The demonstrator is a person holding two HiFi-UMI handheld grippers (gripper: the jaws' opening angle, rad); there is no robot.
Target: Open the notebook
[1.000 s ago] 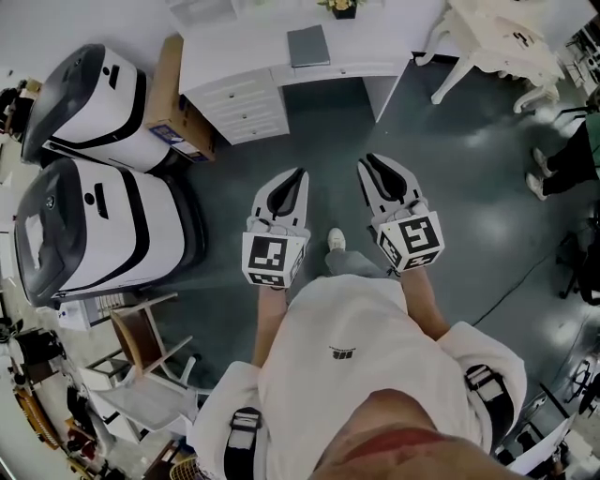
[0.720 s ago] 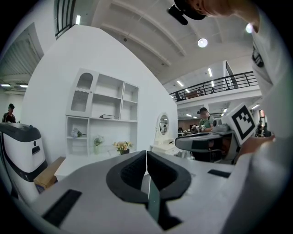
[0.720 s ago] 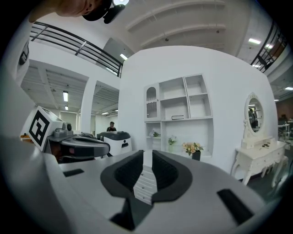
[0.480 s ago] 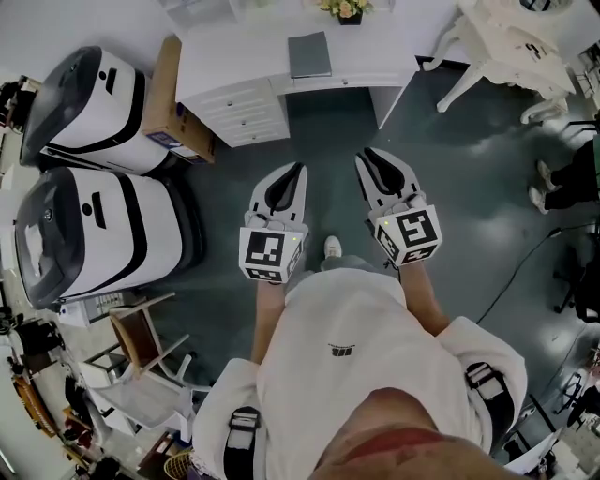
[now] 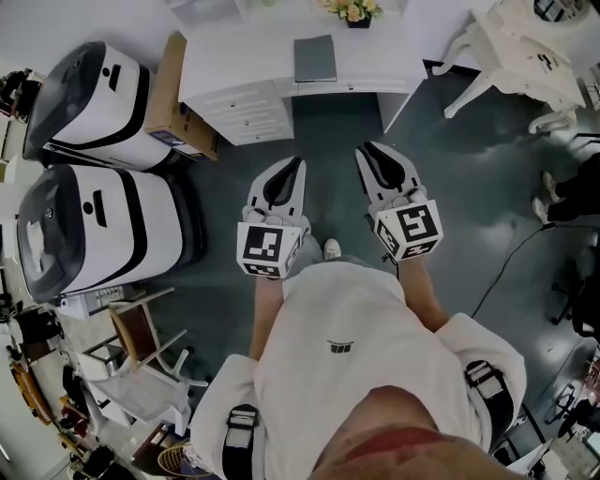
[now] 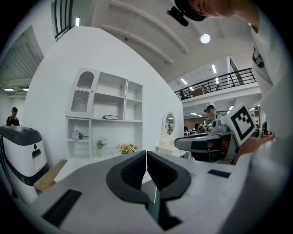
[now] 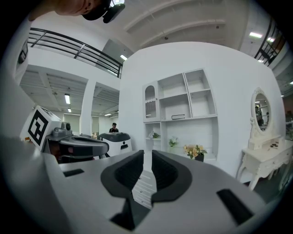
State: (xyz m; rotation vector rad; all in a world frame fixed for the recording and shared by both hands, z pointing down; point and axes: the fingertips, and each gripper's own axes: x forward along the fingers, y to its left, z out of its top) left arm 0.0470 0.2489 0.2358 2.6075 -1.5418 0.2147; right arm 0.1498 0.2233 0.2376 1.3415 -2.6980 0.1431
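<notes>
A grey closed notebook (image 5: 315,58) lies flat on the white desk (image 5: 234,52) at the top of the head view. Both grippers are held out level over the dark floor, short of the desk and apart from it. My left gripper (image 5: 298,163) (image 6: 146,153) has its jaws together, with nothing between them. On my right gripper (image 5: 366,150) (image 7: 147,157) a narrow gap stays between the jaws, with nothing in it; the desk's drawers (image 7: 145,185) show through. Each gripper view also catches the other gripper at its side.
Two big white-and-black machines (image 5: 89,94) (image 5: 94,230) and a cardboard box (image 5: 173,89) stand left of the desk. A white ornate dressing table (image 5: 525,47) is at the far right. Flowers (image 5: 353,11) sit at the desk's back. A wooden chair (image 5: 141,337) is behind, left.
The desk with the notebook has come nearer in the head view as the person walks forward. Both grippers have moved forward with the person, side by side.
</notes>
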